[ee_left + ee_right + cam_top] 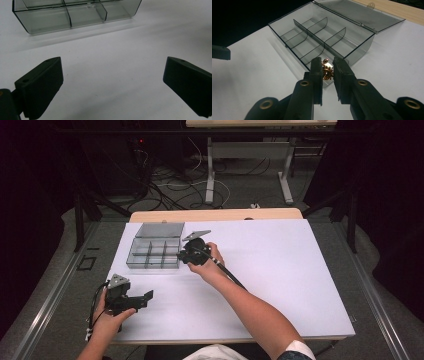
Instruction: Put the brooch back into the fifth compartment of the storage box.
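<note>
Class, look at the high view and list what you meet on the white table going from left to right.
Left gripper → clear plastic box → right gripper → bare white table.

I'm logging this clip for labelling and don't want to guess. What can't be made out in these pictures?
- What the small gold item is: the right tongs close around it in the right gripper view, hiding most of it.
- The same item in the high view: too small, behind the right hand.
- The organizer box in the left gripper view: its far half is cut off by the top edge.
</note>
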Available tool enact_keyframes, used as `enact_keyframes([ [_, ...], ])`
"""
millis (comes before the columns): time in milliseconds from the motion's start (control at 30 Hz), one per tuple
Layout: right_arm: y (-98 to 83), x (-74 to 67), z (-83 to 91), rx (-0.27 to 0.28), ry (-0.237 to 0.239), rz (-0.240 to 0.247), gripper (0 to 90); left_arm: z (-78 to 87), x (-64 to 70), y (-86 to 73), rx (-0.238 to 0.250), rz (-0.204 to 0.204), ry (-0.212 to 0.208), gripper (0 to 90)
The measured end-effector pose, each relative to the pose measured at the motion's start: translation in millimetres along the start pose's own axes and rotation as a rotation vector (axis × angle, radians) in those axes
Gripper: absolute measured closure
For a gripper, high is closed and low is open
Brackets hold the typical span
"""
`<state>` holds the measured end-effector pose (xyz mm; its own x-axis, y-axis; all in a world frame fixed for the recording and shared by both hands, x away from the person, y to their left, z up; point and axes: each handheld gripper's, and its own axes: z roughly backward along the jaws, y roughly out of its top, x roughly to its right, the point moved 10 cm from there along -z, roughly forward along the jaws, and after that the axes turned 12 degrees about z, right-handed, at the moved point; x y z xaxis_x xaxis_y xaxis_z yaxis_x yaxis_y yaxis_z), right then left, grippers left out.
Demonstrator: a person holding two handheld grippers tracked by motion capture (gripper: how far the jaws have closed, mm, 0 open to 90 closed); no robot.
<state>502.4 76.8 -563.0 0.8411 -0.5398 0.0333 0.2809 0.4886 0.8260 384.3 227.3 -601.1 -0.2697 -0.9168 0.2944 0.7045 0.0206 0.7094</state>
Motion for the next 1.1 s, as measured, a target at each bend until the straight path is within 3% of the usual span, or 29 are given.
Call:
enact_keyframes([
  [33, -0.4, -1.0, 0.0, -0.016, 0.003, -0.008, 78.3, -0.1, 0.1, 0.1, 0.005, 0.002, 0.0, 2.7],
  [100, 3.0, -1.0, -3.4, 0.006, -0.003, -0.003, 78.3, 0.2, 0.1, 0.1, 0.013, 0.003, 0.002, 2.8],
  [433, 11.2, -8.2, -12.7, -0.004, 0.008, 0.006, 78.3, 1.8, -0.2, -0.1, 0.013, 0.003, 0.001, 2.9],
  [533, 14.3, -8.4, -18.0, 0.017, 0.0, 0.006, 78.3, 3.0, -0.4, -0.6, 0.011, 0.005, -0.002, 2.9],
  [667, 13.5, -8.9, -22.5, -0.006, 0.006, 0.002, 78.3, 4.6, -1.5, -0.7, 0.008, 0.003, -0.001, 2.9],
  [700, 15.4, -8.3, -25.4, 0.014, 0.001, 0.006, 78.3, 4.7, -1.6, -0.9, 0.007, 0.003, 0.0, 3.0],
  [1100, 13.1, -14.0, -45.3, -0.019, 0.005, 0.024, 78.3, 3.1, 1.8, 0.0, 0.007, -0.006, -0.006, 3.1],
])
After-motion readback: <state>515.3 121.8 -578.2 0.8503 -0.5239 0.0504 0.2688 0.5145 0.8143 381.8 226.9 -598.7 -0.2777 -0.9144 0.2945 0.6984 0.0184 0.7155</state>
